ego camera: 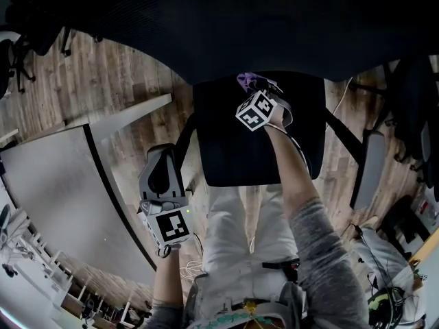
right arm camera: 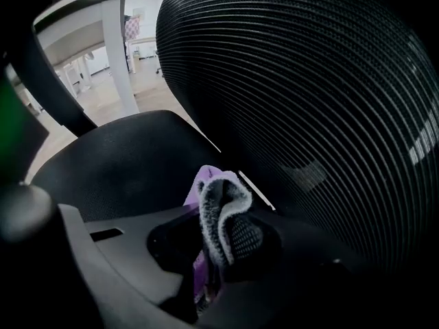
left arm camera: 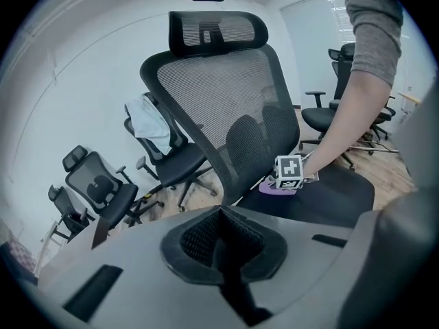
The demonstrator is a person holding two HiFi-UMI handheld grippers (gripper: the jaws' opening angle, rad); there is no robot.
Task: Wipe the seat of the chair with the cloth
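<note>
Purple cloth [right arm camera: 218,214] is clamped in the right gripper [right arm camera: 214,259] at the seat's [ego camera: 240,142] rear, upper centre of the head view; left gripper [left arm camera: 223,244] is closed, empty. Most wiping is judged outstanding.

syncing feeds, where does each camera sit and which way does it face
Head view: on the head, steeply down at the chair seat; forearms, legs, left gripper, right gripper show.
Left gripper view: beside the seat, facing the mesh backrest; shut empty jaws, the person's right arm.
Right gripper view: low over the seat, facing the backrest; jaws clamp the purple cloth.
Shared: head and left gripper views both show the right gripper's cube.
</note>
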